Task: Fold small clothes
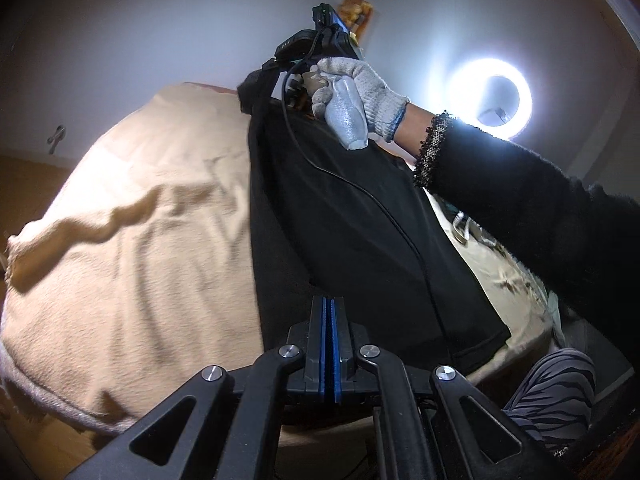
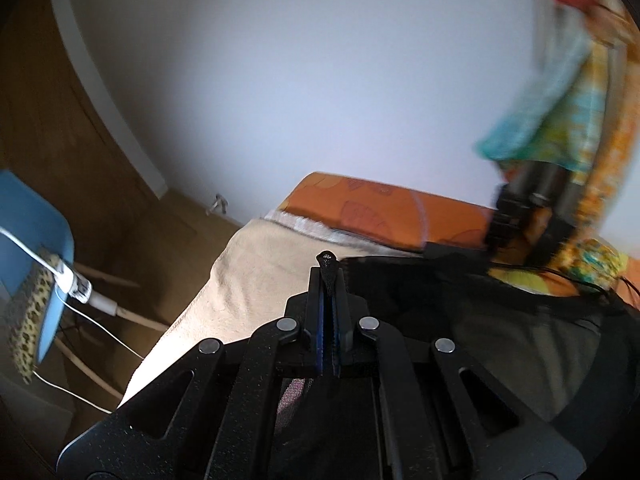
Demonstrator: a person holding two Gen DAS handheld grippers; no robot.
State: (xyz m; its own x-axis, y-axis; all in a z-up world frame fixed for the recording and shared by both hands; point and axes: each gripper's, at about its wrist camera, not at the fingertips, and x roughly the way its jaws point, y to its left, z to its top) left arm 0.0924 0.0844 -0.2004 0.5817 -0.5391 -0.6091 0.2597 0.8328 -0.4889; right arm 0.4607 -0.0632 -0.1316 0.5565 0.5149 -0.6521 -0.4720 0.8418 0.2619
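A black garment point(image 1: 360, 220) hangs stretched above a beige blanket point(image 1: 132, 248) on a bed. My left gripper point(image 1: 329, 304) is shut on the garment's near edge. In the left wrist view the right gripper point(image 1: 260, 80), held by a gloved hand point(image 1: 360, 84), pinches the garment's far top corner. In the right wrist view my right gripper point(image 2: 329, 268) is shut on a fold of the black garment point(image 2: 500, 320), with a bit of cloth sticking out past the fingertips. The left gripper point(image 2: 516, 220) shows blurred at the far right, at the garment's other end.
A ring light point(image 1: 492, 96) glares at the right. An orange pillow point(image 2: 384, 208) lies at the head of the bed. A blue chair point(image 2: 28, 264) with a white cable and leopard-print cloth stands left of the bed. Colourful cloth point(image 2: 560, 112) hangs at the right.
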